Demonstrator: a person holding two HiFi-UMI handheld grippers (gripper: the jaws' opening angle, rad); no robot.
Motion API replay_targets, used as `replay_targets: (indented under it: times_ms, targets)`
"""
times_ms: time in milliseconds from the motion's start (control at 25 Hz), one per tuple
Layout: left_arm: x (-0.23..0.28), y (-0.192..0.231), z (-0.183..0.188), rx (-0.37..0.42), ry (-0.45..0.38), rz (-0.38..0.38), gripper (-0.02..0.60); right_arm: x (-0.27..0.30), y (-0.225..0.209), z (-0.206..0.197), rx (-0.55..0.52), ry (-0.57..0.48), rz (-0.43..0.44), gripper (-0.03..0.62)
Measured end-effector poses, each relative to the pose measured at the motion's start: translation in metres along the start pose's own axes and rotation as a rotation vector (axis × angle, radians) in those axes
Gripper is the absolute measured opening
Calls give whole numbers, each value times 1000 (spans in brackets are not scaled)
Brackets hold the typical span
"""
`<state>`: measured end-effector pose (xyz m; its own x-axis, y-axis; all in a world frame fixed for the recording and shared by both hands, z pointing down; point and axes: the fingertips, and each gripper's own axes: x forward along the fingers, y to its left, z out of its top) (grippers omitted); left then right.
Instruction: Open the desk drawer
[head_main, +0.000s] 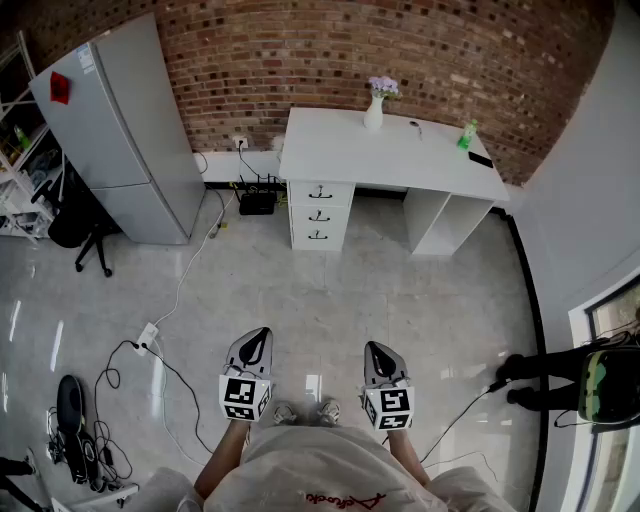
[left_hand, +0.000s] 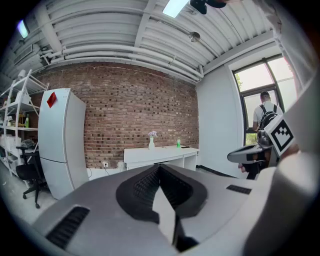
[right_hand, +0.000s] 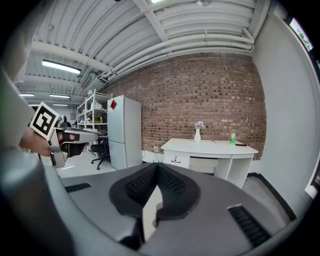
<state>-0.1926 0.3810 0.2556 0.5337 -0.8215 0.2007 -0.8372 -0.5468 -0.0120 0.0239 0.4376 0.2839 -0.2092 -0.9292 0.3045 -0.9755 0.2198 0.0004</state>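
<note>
Desk drawers: stack of three, white fronts with small dark handles, all flush and closed. They sit in the left part of a white desk that stands against the far brick wall. They are well apart from both grippers, across a stretch of pale glossy floor.

Desk top: a white vase with purple flowers near the back edge, a green bottle towards the right end, and a flat dark item just beside it that is too small to identify.

Left gripper: near the person, held low over the floor, jaws together, nothing between them. Its own view shows the black pads meeting at the tip.

Right gripper: near the person, beside the left one but not touching it, jaws together and empty.

Surroundings: a grey refrigerator at far left against the wall; a black office chair beside it; loose cables trailing across the floor at left; a second person in dark clothing at the right edge.
</note>
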Motion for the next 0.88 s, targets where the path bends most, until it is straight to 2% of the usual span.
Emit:
replay_targets:
  times_ms: [560, 880]
  targets:
    - [25, -25, -1, -3, 15, 21, 12, 8, -30, 1, -5, -24, 31, 17]
    - [38, -44, -8, -1, 27, 50, 12, 13, -57, -12, -11, -13, 55, 17]
